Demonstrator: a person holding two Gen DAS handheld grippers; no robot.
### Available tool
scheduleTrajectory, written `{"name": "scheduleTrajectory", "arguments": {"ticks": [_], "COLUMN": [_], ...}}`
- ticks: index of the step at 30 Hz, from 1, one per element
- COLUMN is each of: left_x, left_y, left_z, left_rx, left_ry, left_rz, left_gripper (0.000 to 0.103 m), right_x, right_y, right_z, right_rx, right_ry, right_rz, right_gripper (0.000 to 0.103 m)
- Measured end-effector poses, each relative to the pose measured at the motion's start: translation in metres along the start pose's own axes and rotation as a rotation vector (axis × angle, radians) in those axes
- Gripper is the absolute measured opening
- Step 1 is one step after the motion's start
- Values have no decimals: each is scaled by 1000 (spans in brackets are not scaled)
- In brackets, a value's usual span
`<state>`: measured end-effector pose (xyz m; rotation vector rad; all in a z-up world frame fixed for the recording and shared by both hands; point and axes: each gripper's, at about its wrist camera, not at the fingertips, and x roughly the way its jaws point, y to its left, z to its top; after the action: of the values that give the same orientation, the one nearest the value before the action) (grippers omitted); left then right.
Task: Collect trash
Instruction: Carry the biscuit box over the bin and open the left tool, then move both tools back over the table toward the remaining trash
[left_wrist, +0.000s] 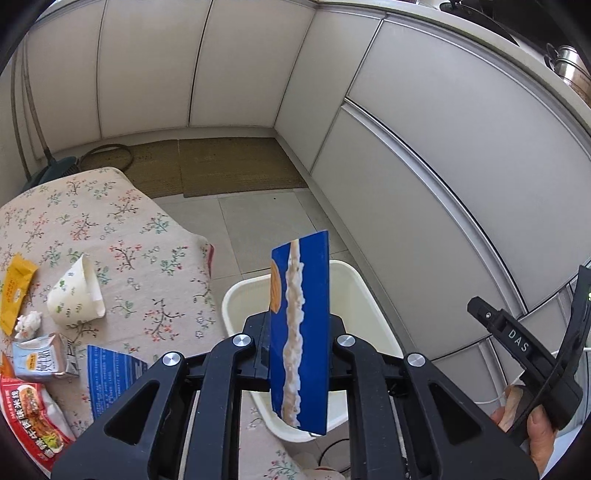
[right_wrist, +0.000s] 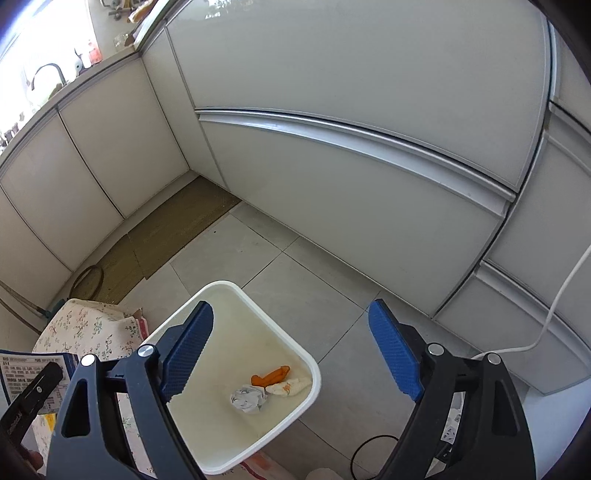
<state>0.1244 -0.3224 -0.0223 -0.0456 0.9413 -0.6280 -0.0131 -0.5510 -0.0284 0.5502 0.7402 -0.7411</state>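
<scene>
There, blue wrapper (left_wrist: 300, 332) (upright) between left hand-held gripper's (left_wrist: 300, 354) pads.

The left gripper (left_wrist: 297, 354) has black linkage arms with round silver screws. The right gripper (right_wrist: 291, 350) has dark frames, silver screws and ribbed blue pads (right_wrist: 395, 354). Its black handle bears white letters "DAS", in a bare hand (left_wrist: 532, 424).

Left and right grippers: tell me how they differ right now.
The left gripper is shut on a blue wrapper that stands upright over the white bin; the right gripper is open and holds nothing. The left gripper's fingers are hidden behind the wrapper; the right gripper's blue fingers show fully. Both point down toward the bin.
</scene>
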Motion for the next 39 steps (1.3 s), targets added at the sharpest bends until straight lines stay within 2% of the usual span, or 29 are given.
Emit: {"name": "scheduleTrajectory", "arguments": {"ticks": [9, 12, 13, 15, 17, 19, 24, 29, 34, 39], "left_x": [38, 40, 39, 33, 24, 15, -5, -34, -54, -60], "left_y": [-20, -21, -22, -22, -22, -19, -7, 22, 64, 107], "left_z": [3, 0, 1, -2, -3, -4, -7, -13, -24, -40], "left_rx": [-53, -62, -58, -45, -40, -37, -11, -14, -9, -60], "left_ry": [76, 85, 82, 65, 40, 19, -24, -89, -126, -128], "left_rz": [-62, -72, -67, -42, -9, 23, 127, 237, 316, 328], "left_gripper": [17, 23, 28, 38, 54, 63, 75, 93, 96, 96], "right_x": [7, 5, 4, 3, 1, -1, -9, -19, -21, -23], "right_y": [-24, -20, -19, -17, -11, -4, 18, 54, 98, 134], "right_z": [3, 2, 2, 1, -1, -3, -9, -23, -46, -68], "right_rx": [11, -2, -5, -10, -21, -39, -81, -181, -340, -440], "right_ry": [20, 10, 9, 7, 2, -3, -28, -58, -45, -51], "right_rz": [-18, -18, -14, -2, 10, 15, 52, 73, 99, 93], "right_gripper": [84, 85, 85, 85, 85, 86, 90, 96, 96, 96]}}
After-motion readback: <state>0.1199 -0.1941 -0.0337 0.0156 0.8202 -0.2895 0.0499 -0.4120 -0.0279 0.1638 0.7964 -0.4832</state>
